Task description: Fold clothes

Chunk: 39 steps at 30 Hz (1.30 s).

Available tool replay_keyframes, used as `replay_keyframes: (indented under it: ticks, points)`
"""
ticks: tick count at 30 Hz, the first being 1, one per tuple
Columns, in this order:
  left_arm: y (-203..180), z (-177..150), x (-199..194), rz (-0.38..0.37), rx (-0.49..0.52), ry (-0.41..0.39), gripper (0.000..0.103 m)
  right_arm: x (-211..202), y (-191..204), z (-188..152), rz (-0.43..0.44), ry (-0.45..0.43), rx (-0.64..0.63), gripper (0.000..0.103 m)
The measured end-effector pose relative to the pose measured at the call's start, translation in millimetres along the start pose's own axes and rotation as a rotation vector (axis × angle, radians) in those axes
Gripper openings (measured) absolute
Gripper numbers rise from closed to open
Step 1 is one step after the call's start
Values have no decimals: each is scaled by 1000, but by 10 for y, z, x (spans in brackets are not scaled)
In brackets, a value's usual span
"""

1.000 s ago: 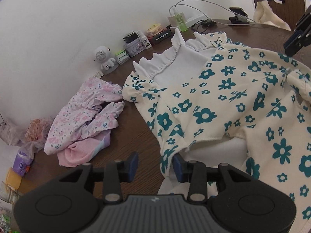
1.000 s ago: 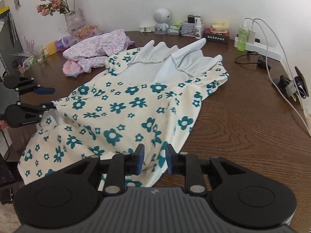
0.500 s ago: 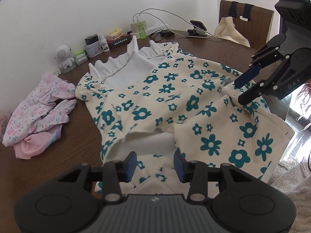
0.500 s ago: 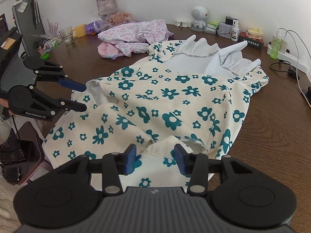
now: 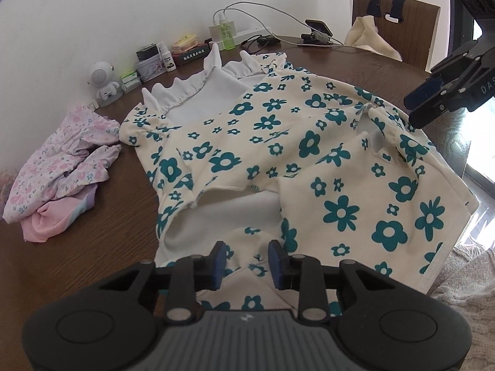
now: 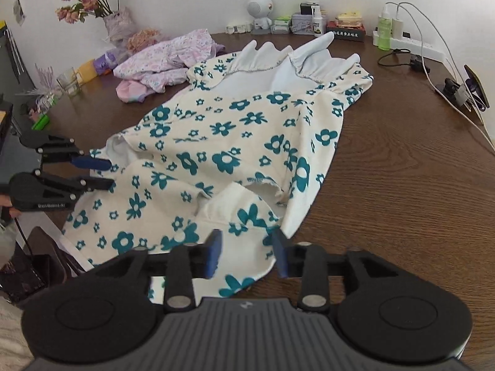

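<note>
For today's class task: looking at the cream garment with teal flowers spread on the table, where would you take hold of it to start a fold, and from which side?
Grip the floral garment at its near hem, one corner per gripper, coming from the table's near edge. That hem lies loose and slightly lifted, offering an edge to pinch, while the frilled white collar lies at the far end. The left gripper and right gripper are already poised there, jaws apart.

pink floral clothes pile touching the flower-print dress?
Apart. In the left wrist view, a strip of bare wooden table separates the pink floral clothes pile from the cream dress with teal flowers; the right wrist view is less clear.
</note>
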<state>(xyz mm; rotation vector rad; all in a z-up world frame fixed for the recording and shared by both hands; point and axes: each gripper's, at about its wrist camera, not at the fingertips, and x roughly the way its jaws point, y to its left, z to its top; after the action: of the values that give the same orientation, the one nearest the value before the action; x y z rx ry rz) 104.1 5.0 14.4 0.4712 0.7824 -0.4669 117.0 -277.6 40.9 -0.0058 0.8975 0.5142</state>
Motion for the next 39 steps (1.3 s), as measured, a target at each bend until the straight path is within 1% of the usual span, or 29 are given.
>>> replay_keyframes:
  ticks: [3, 5, 6, 8, 9, 13, 15, 17, 18, 19, 20, 21, 23, 26, 27, 28, 29, 30, 35, 37, 39]
  points:
    - [-14, -8, -4, 7, 8, -4, 28, 140, 134, 183, -2, 18, -2, 52]
    - [-11, -16, -7, 8, 5, -8, 28, 301, 227, 265, -59, 50, -39, 50]
    - [-5, -22, -9, 7, 0, -10, 28, 363, 234, 281, -79, 68, -48, 44]
    - [5, -33, -12, 3, -12, -14, 28, 456, 201, 267, -77, 114, -47, 13]
    - [6, -36, -14, 3, -16, -15, 28, 450, 179, 240, -71, 124, -39, 0]
    - [5, -49, -21, 2, -23, -21, 28, 247, 137, 94, -96, 120, -39, 0]
    - [-3, -57, -27, 4, -16, -26, 28, 109, 54, 50, -94, 106, -7, 0]
    - [-7, -58, -28, 6, -12, -28, 28, 37, 21, 43, -64, 79, 15, 6]
    - [-7, -55, -26, 7, -13, -27, 28, 37, 24, 63, -53, 63, 25, 15]
    - [-7, -52, -25, 7, -14, -26, 28, 85, 42, 113, -46, 61, 21, 32]
    - [-8, -52, -26, 8, -15, -26, 28, 134, 61, 163, -38, 60, 16, 39]
    - [-9, -52, -26, 9, -15, -26, 28, 182, 79, 212, -31, 59, 12, 43]
    - [-12, -51, -27, 11, -17, -25, 28, 287, 113, 307, -19, 62, 4, 43]
    - [-7, -52, -28, 12, -22, -25, 28, 566, 127, 389, -32, 146, 6, 42]
    - [0, -54, -28, 11, -26, -25, 28, 618, 134, 385, -43, 170, -7, 37]
    - [10, -56, -27, 9, -36, -25, 28, 606, 140, 370, -43, 174, -17, 18]
    - [14, -56, -26, 9, -42, -25, 28, 594, 147, 355, -42, 179, -28, 3]
    - [15, -56, -26, 9, -46, -24, 28, 571, 150, 341, -42, 180, -38, 1]
    - [7, -55, -28, 17, -59, -24, 28, 205, 106, 268, -31, 131, -57, 1]
    - [10, -50, -29, 22, -65, -22, 28, 66, 90, 228, -37, 119, -70, 1]
    - [24, -53, -29, 21, -77, -21, 28, -5, 42, 160, -60, 125, -75, 1]
